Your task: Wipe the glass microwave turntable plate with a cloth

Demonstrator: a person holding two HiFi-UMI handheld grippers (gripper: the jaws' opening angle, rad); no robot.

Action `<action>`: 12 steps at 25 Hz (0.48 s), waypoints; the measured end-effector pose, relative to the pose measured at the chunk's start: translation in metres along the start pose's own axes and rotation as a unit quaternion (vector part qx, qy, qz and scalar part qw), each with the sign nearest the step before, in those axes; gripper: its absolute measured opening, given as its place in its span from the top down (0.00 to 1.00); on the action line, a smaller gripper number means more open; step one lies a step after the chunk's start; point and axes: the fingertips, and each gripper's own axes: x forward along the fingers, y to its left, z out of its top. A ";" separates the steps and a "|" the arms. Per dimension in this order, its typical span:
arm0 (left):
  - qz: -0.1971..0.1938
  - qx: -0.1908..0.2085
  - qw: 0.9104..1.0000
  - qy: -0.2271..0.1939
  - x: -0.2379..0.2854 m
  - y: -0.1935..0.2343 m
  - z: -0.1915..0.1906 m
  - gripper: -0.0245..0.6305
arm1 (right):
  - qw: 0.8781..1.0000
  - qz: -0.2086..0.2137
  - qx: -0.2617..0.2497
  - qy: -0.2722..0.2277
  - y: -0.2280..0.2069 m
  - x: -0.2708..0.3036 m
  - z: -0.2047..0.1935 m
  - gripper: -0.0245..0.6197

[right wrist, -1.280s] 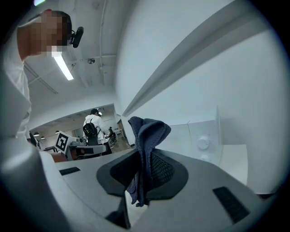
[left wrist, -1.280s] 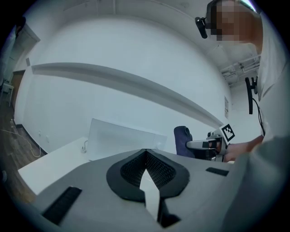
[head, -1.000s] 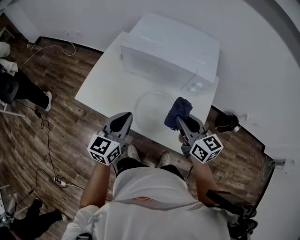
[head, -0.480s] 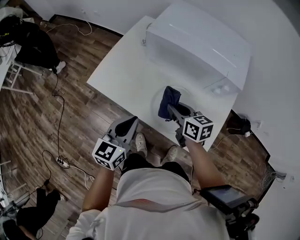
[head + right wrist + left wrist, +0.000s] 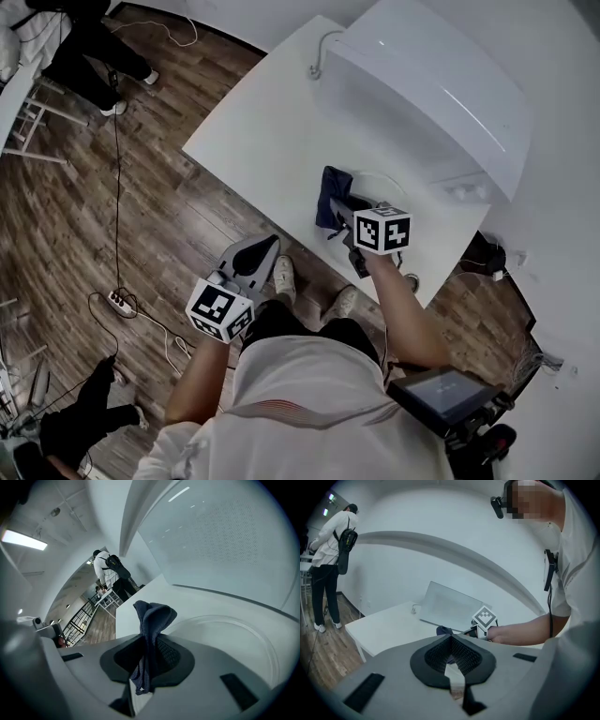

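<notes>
The clear glass turntable plate [image 5: 236, 637] lies flat on the white table [image 5: 272, 131], in front of the microwave [image 5: 431, 75]. In the head view only part of the plate's rim [image 5: 386, 182] shows beside my right gripper. My right gripper [image 5: 336, 208] is shut on a dark blue cloth [image 5: 330, 195], which stands bunched up from the jaws [image 5: 151, 616] over the plate's near left part. My left gripper [image 5: 265, 244] hangs off the table's near edge, above the floor, shut with nothing in it [image 5: 451, 645].
The white microwave [image 5: 220, 536] stands close behind the plate with its door shut, and a wall runs behind it. Wooden floor [image 5: 112, 216] with cables surrounds the table. A person [image 5: 328, 569] stands far off to the left.
My right gripper has carried the cloth forward and left, from the plate's near right rim to over the plate. The left gripper has stayed low off the table edge.
</notes>
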 end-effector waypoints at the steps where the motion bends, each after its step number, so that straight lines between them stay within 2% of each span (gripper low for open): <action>1: 0.000 -0.002 1.000 0.002 0.000 0.001 -0.002 0.95 | 1.000 -0.002 0.004 0.006 -0.003 0.004 -0.002 0.87; 12: -0.004 -0.005 1.000 0.003 0.013 -0.005 0.000 0.95 | 0.998 -0.038 0.034 0.028 -0.050 -0.008 -0.013 0.87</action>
